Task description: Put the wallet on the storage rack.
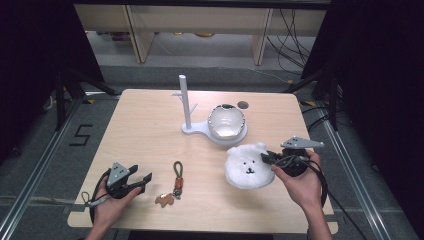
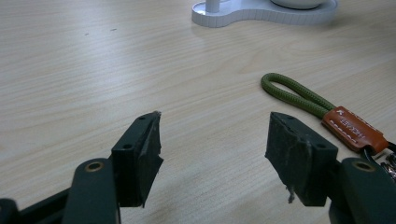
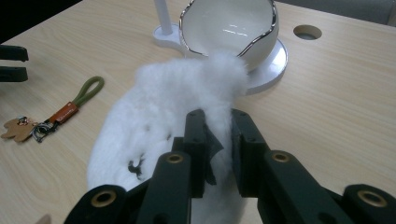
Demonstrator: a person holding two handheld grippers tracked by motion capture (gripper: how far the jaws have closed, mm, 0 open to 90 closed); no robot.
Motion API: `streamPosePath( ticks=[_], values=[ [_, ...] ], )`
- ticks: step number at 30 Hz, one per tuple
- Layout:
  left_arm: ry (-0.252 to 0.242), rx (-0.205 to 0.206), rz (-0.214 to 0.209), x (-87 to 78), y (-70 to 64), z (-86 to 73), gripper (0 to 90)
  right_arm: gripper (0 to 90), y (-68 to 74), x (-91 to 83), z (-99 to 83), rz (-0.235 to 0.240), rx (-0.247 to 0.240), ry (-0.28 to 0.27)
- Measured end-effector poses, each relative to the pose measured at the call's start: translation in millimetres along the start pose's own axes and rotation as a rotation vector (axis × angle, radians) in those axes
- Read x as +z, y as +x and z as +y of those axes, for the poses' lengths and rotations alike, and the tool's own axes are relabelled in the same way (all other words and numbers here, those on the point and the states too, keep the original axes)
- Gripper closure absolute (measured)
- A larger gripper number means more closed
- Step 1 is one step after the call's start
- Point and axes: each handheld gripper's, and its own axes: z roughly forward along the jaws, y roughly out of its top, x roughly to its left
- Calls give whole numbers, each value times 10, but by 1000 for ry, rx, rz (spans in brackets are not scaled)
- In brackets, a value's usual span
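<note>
Your right gripper [image 3: 218, 135] pinches the white fluffy bear [image 1: 247, 165] by its edge, while your left gripper [image 2: 212, 149] rests spread wide beside the keychain [image 1: 177, 180].

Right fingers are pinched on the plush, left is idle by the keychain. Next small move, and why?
Probably lift the right gripper a little, raising the white bear plush off the table. Its fingers are already closed on the fur at the plush's edge, and the plush lies flat beside the white stand. The left gripper is open and holds nothing, near the keychain.
</note>
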Motion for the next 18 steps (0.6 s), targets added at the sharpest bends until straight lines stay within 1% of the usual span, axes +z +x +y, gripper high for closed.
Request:
streamPosePath(
  ticks=[1,3,4,6,7,8,9,10,11,12,13,14,15,16,17,18],
  values=[
    [-1,1,-1,0,1,1,346,790,7,-1,12,18,23,7],
    [-1,1,0,0,2,1,345,791,18,-3,31,-2,31,2],
    [0,1,0,0,2,-1,346,790,0,-1,46,5,21,1],
    [-1,0,0,0,2,-3,346,790,-12,2,67,-2,13,-5],
    [0,1,0,0,3,-5,346,791,1,-6,73,-8,33,-3],
    [5,1,4,-1,4,-7,346,790,2,12,79,-1,41,-20],
    [5,1,4,-1,4,-7,346,790,2,12,79,-1,41,-20],
    [5,1,4,-1,6,-8,346,790,-15,13,89,-9,22,-28],
    [5,2,4,0,8,-9,346,790,-7,12,95,-8,37,-24],
    [4,1,5,1,8,-10,346,790,-18,13,108,-17,28,-31],
    [3,1,3,2,10,-11,346,790,-35,21,114,-25,6,-44],
    [2,-1,5,3,6,-11,346,790,-19,27,128,-20,33,-41],
    [2,-1,5,3,6,-11,346,790,-17,35,137,-16,36,-46],
    [2,1,5,1,7,-11,346,790,-14,44,142,-21,38,-62],
    [1,2,6,0,8,-11,346,790,-14,44,142,-21,38,-62],
    [0,1,6,1,8,-11,346,791,-37,43,156,-32,6,-69]
  ],
)
